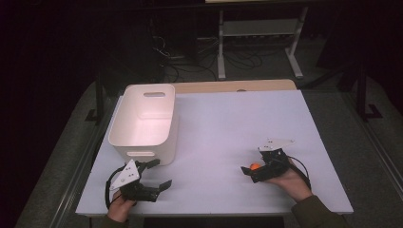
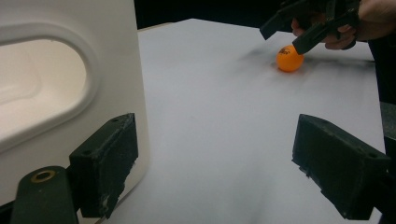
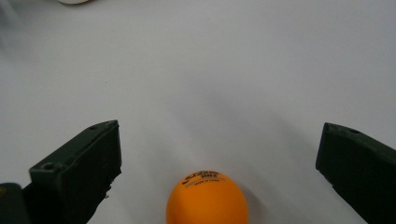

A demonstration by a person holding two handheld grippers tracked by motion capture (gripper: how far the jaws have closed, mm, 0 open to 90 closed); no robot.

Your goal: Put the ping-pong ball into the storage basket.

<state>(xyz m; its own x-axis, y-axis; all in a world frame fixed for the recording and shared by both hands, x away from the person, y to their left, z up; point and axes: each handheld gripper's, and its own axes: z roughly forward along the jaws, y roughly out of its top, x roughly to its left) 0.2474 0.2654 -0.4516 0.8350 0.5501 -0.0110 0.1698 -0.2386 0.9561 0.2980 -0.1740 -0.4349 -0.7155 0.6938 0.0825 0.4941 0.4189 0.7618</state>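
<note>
Orange ball (image 3: 207, 198) sits between the wide-spread right gripper (image 3: 219, 163) jaws, untouched

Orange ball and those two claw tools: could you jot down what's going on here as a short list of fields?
ball: orange table tennis ball with dark print, resting on the white table
right gripper: jaws wide open, ball between them, not touching
left gripper: open, holds nothing, beside the bin
bin: white plastic bin with handle slots, upright, on the table's left part
likely next move: right jaws close on the ball
</note>
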